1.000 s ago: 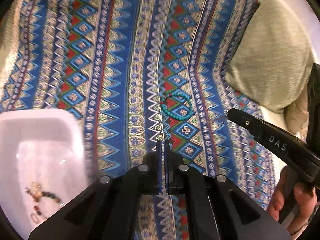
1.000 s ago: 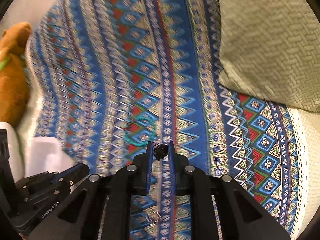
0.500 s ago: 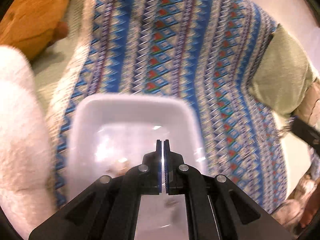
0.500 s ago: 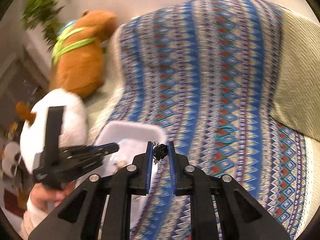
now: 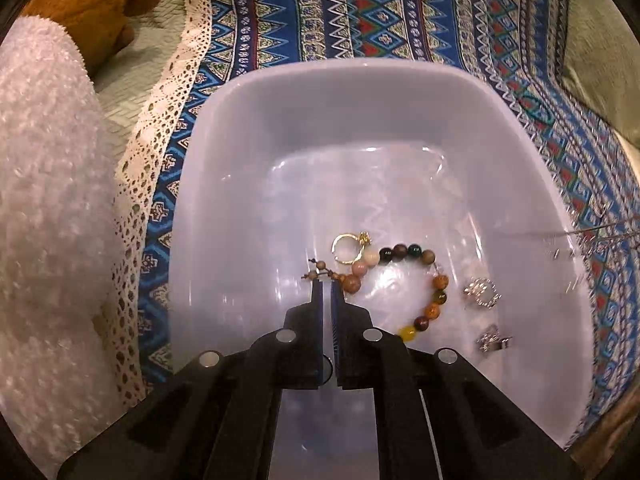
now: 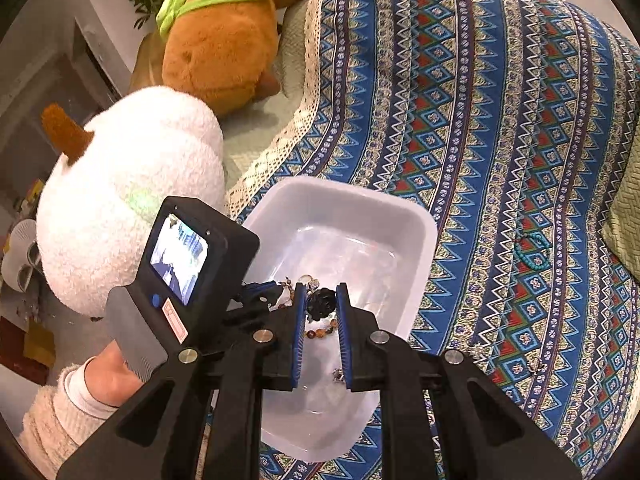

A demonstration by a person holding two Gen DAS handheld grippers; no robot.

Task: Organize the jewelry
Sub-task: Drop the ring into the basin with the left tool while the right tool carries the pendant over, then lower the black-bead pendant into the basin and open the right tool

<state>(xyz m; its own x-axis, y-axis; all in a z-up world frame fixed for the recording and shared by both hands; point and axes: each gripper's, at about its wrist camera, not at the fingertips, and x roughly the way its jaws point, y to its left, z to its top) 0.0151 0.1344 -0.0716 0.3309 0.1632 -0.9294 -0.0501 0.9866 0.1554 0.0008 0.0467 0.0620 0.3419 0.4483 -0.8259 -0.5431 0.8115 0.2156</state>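
Observation:
A white plastic tub (image 5: 404, 92) lies on the patterned blue cloth and also shows in the right wrist view (image 6: 340, 200). In it lie a brown bead bracelet (image 5: 416, 280), a gold ring (image 5: 348, 246) and two small silver pieces (image 5: 482, 292). My left gripper (image 5: 325, 292) is shut and empty, over the tub beside the bracelet's knot. My right gripper (image 6: 322, 304) is shut on a small black flower-shaped jewel (image 6: 321, 303), holding it above the tub. A thin silver chain (image 5: 576, 236) hangs at the tub's right rim. A turquoise bead bracelet (image 6: 532, 252) lies on the cloth to the right.
A white plush snowman (image 6: 132, 196) and a brown plush animal (image 6: 224, 36) sit left of the tub. A green cushion (image 6: 624, 216) lies at the right. Small silver pieces (image 6: 534, 364) lie on the cloth (image 6: 480, 100) near the tub.
Both grippers have swung left from the turquoise bracelet to the white tub. The right one still holds the black jewel; the left stays shut.

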